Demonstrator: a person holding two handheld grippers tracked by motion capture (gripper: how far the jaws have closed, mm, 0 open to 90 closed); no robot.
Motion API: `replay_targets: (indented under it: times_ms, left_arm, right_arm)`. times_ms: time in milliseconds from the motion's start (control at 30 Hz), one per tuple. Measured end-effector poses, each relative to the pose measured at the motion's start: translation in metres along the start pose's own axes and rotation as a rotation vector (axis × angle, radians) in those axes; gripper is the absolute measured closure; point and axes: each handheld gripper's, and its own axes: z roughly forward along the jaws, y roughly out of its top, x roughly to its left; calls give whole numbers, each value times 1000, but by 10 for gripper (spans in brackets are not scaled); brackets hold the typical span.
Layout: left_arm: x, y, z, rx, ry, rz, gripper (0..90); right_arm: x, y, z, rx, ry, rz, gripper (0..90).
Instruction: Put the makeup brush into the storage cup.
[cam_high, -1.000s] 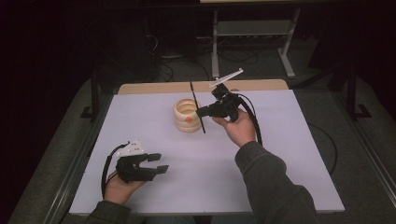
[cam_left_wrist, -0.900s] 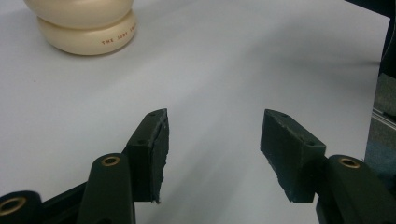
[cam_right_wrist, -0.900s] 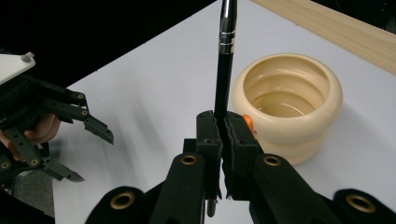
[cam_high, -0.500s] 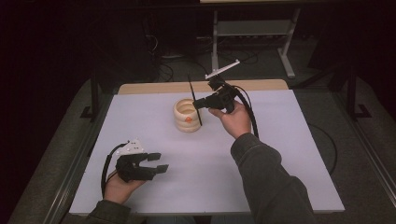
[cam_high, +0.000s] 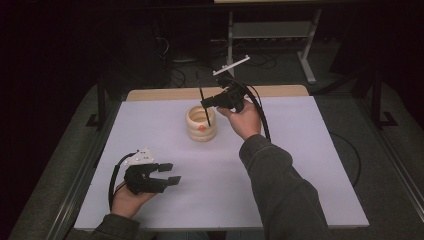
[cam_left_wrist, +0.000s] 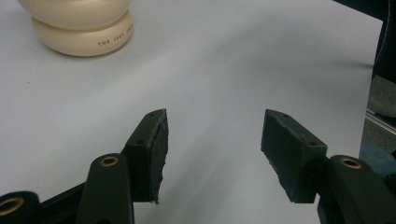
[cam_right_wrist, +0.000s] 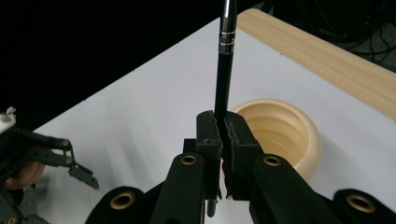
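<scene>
The white-covered table (cam_high: 300, 165) carries a cream ribbed pot (cam_high: 201, 122) just past its middle, toward twelve o'clock in the high view. The right gripper (cam_high: 206, 102) hangs directly above that pot, its jaws clamped tight on a thin black pen (cam_high: 203, 100). The pen's long axis runs nearly upright, its lower tip pointing at six o'clock into the pot's mouth. The right hand is plainly the nearer; the left gripper (cam_high: 172, 173) rests well apart at seven o'clock from the pot, jaws partly spread and empty. Since the earlier frames, the pen has shifted from the pot's right side to over its opening; the left gripper has kept its place.
</scene>
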Motion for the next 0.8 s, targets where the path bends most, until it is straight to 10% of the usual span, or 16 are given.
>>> replay_targets:
  times_ms: [800]
  left_arm:
    - [1, 0, 1, -11, -1, -10, 398]
  right_arm:
    - [-12, 45, 16, -29, -61, 16, 850]
